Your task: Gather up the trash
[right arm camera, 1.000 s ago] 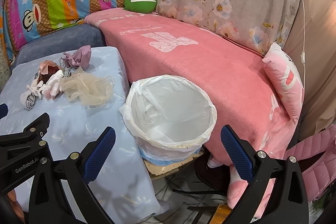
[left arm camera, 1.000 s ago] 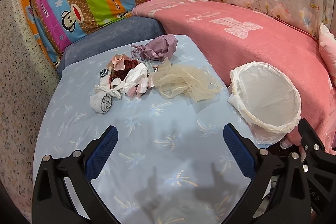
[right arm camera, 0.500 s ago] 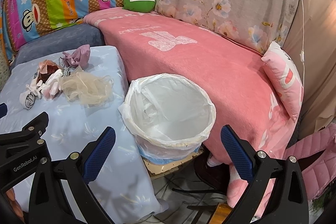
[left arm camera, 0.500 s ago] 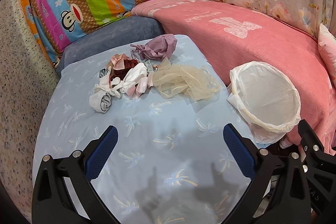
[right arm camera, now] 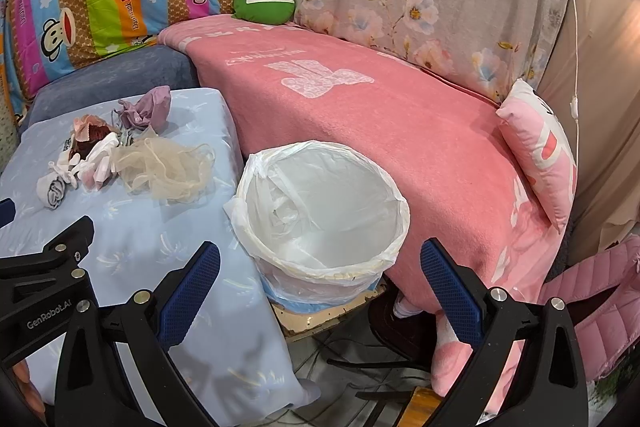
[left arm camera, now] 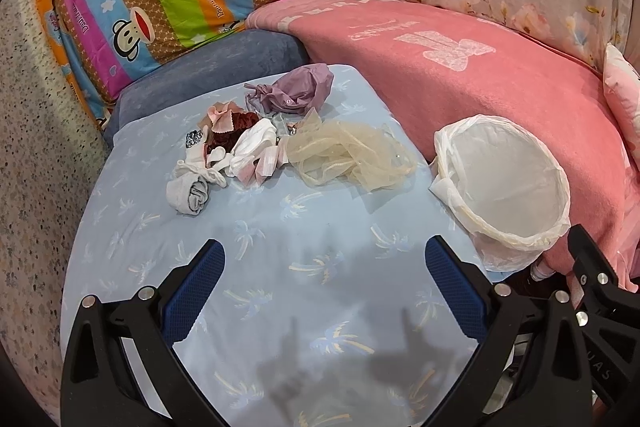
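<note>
Approach to the trash pile, both hand-held grippers spread apart and empty.
I steer my left hand-held gripper (left arm camera: 324,279) toward the beige netting (left arm camera: 352,157) near the bed's (left arm camera: 280,227) far edge, pinching one bunched fold; my right hand-held gripper (right arm camera: 320,283) waits above the lined bin (right arm camera: 320,211).

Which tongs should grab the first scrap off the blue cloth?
Left, probably. The left tongs are open, pointing over the blue palm-print cloth at the pile of crumpled fabric scraps. The right tongs, also open, face the white-lined bin, pile off to their left.

trash pile (left arm camera: 280,143) — crumpled fabric scraps, clustered on blue cover | lined bin (right arm camera: 320,211) — upright, empty
</note>
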### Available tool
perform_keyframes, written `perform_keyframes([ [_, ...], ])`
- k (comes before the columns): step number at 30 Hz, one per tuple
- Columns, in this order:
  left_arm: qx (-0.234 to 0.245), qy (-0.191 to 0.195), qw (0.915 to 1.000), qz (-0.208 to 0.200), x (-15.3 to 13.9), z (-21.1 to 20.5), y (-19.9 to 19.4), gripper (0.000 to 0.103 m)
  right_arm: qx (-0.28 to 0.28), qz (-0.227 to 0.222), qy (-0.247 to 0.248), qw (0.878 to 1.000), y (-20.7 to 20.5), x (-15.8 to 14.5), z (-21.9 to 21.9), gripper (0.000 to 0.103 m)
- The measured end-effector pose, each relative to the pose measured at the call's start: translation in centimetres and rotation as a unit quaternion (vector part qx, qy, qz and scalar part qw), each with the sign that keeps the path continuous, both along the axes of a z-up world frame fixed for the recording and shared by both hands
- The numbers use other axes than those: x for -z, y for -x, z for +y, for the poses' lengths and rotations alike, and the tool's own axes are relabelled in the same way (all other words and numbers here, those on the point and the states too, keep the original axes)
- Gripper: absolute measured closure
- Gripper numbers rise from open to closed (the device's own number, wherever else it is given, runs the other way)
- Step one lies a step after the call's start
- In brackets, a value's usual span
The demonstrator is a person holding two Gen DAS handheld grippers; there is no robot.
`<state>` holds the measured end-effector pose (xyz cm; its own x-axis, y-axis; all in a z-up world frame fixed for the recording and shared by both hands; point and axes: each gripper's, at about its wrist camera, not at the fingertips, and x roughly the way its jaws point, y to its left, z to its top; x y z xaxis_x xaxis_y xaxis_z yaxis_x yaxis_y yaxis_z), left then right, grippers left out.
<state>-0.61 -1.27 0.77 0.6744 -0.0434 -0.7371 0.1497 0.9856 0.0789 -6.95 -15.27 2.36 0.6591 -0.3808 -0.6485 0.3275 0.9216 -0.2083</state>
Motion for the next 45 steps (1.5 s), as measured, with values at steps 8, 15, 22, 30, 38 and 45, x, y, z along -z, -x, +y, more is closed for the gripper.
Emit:
perform_keyframes([
  [8, 0.001, 0.002, 1.0000, 0.002, 0.1, 0.2, 0.0, 0.007, 0.001, 0.000, 0.000, 1.000, 0.1, 0.0, -0.1, 0.006],
  [15, 0.002, 0.004, 1.0000, 0.002, 0.1, 0.3, 0.0, 0.007, 0.002, -0.001, 0.000, 1.000, 0.1, -0.1, -0.1, 0.006],
  [22, 0.006, 0.005, 1.0000, 0.001, 0.1, 0.2, 0.0, 0.007, 0.004, 0.000, 0.000, 1.000, 0.2, -0.2, -0.2, 0.006],
  [30, 0.016, 0.008, 0.9998, 0.002, 0.1, 0.4, -0.2, 0.007, 0.005, -0.001, -0.001, 1.000, 0.2, -0.2, -0.1, 0.006],
  [38, 0.028, 0.019, 0.9994, 0.003, 0.3, 1.0, -0.6, 0.007, 0.006, -0.001, -0.001, 1.000, 0.0, -0.2, 0.0, 0.006],
  [45, 0.038, 0.038, 0.9985, 0.008, 0.7, 2.1, -1.5, 0.007, 0.000, -0.004, 0.004, 1.000, -1.0, -0.1, 1.2, 0.006],
])
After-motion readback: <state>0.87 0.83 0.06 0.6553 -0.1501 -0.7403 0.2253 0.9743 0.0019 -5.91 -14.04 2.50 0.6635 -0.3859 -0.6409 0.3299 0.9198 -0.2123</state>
